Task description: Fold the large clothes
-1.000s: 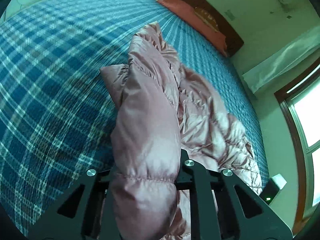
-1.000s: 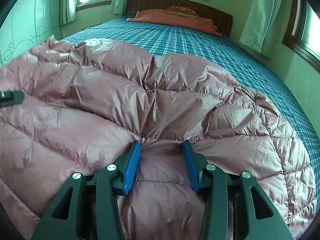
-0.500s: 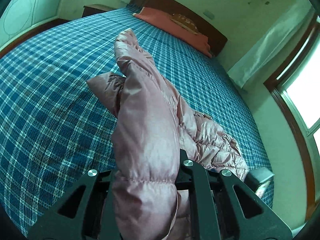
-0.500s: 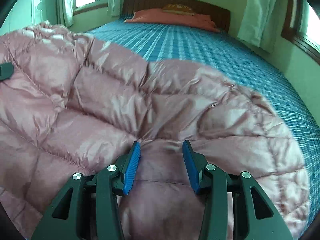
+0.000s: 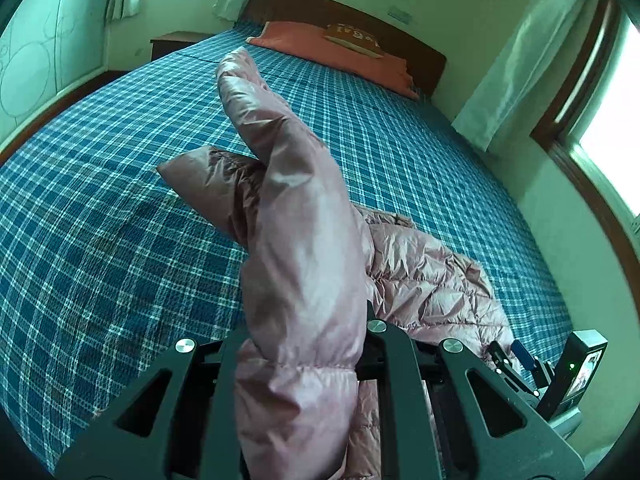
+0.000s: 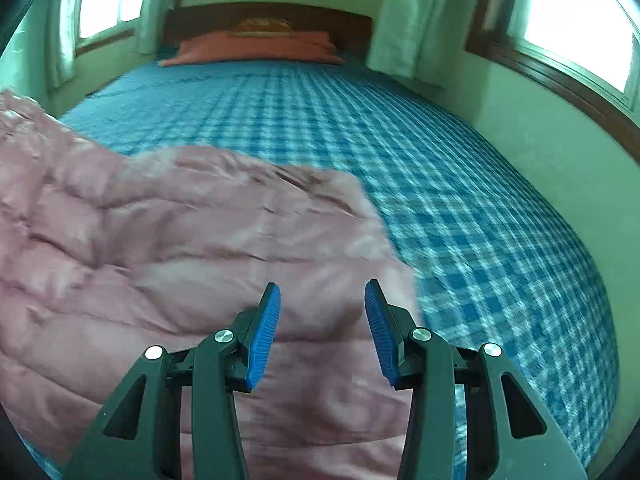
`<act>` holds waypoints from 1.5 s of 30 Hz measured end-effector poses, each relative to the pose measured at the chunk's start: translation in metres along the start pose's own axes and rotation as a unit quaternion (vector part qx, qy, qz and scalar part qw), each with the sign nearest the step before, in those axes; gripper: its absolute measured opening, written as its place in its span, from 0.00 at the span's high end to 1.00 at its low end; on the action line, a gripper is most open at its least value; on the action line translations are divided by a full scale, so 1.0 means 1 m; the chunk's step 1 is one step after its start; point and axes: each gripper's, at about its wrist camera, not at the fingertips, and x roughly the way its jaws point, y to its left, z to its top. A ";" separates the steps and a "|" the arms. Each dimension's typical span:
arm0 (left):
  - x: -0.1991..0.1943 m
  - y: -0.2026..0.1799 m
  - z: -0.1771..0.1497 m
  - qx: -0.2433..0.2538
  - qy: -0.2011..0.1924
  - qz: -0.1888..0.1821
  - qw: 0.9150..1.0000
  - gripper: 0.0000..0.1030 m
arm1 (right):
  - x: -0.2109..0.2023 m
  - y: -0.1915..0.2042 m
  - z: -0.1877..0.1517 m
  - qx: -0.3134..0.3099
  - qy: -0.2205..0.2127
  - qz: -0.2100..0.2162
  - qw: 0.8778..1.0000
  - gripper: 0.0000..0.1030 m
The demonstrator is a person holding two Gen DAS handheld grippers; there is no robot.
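Observation:
A pink quilted down jacket (image 5: 424, 276) lies on the blue plaid bed (image 5: 100, 200). My left gripper (image 5: 304, 344) is shut on the jacket's sleeve (image 5: 296, 208), near the cuff, and holds it up off the bed; the sleeve hides the pads. In the right wrist view the jacket's body (image 6: 160, 248) fills the left and lower part, blurred. My right gripper (image 6: 322, 320) is open just above the jacket's edge, its blue pads (image 6: 264, 332) wide apart with nothing between them. The right gripper also shows at the lower right of the left wrist view (image 5: 520, 360).
An orange pillow (image 5: 336, 52) and the dark wooden headboard (image 5: 360, 20) are at the far end of the bed. Curtains (image 5: 516, 64) and windows line the right wall. A nightstand (image 5: 172, 42) stands at the far left.
My right gripper has opened, let go of the jacket and drawn back to the right. My left gripper has lifted the sleeve and tilted toward the headboard.

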 end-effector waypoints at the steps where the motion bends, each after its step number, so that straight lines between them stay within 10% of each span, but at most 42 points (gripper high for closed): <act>1: 0.002 -0.002 -0.001 0.003 0.001 0.001 1.000 0.87 | 0.004 -0.002 -0.004 0.000 0.004 0.001 1.000 0.57; 27: 0.075 -0.110 -0.050 0.137 0.062 0.030 0.988 0.87 | 0.017 0.008 -0.039 -0.013 -0.010 -0.004 1.000 0.57; 45: 0.109 -0.105 -0.079 0.149 0.059 0.026 0.987 0.87 | 0.017 0.008 -0.040 -0.013 -0.012 -0.006 1.000 0.57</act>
